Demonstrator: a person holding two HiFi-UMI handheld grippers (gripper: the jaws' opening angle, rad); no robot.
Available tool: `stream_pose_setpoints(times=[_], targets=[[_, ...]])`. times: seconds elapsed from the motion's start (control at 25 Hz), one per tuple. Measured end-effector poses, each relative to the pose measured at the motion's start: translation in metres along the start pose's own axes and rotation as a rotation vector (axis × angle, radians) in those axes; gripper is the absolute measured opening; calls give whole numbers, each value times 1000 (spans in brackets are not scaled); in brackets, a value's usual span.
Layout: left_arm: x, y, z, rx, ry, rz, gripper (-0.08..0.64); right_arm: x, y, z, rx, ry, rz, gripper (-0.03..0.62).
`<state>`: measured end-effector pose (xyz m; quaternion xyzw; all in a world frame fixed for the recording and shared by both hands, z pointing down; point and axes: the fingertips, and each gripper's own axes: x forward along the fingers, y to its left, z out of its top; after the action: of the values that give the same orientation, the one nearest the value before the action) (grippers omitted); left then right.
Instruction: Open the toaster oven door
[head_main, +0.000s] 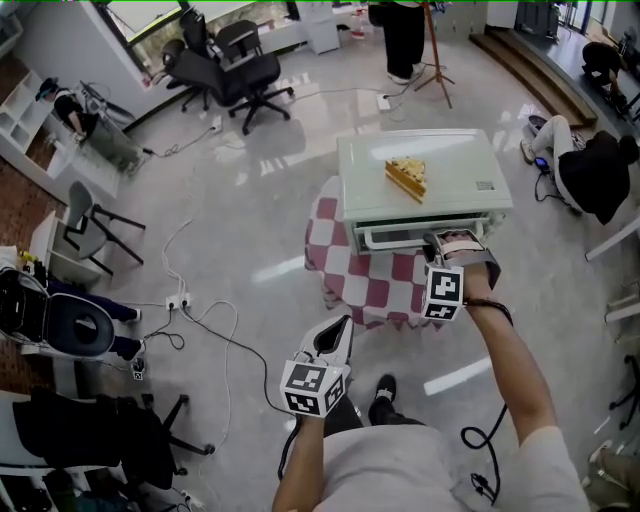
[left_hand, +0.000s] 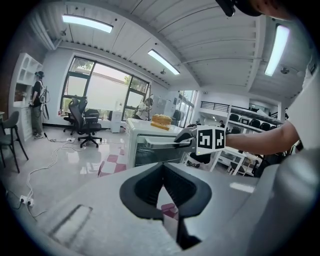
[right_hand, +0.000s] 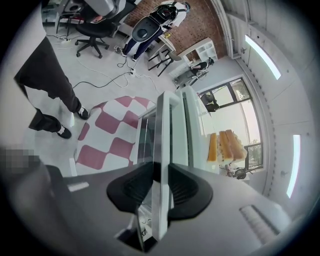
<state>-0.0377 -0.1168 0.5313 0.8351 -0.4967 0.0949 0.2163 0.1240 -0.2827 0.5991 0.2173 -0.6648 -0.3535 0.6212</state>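
The right gripper (right_hand: 161, 174) is clamped across the door handle (right_hand: 163, 125), one pad on each side of the bar, a hold suited to pulling the door outward and down. The left gripper (left_hand: 163, 174), jaws together on nothing, hangs well apart, apparently in reserve. The toaster oven (head_main: 460, 160) stands on a checked cloth (head_main: 370, 285), sliced bread (head_main: 408, 178) on top, its door (head_main: 395, 238) not yet swung down.

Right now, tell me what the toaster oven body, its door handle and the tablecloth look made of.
Toaster oven body: pale painted metal, probably; smooth, with a soft sheen.
Door handle: metal bar, possibly plated plastic; bright streaky reflections.
Tablecloth: fabric, matte, red-and-white check, hanging loosely over the edge.
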Motion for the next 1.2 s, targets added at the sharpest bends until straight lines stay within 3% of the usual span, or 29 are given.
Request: stream_pose_setpoints(times=[0.8, 0.92, 1.2], targets=[[-17, -7, -4, 21, -1, 1, 3, -17, 30, 3, -14, -10, 16, 95], [-18, -5, -7, 24, -1, 0, 3, -19, 39, 4, -18, -13, 34, 138], [-17, -9, -7, 37, -5, -12, 4, -23, 57, 5, -16, -15, 40, 147]])
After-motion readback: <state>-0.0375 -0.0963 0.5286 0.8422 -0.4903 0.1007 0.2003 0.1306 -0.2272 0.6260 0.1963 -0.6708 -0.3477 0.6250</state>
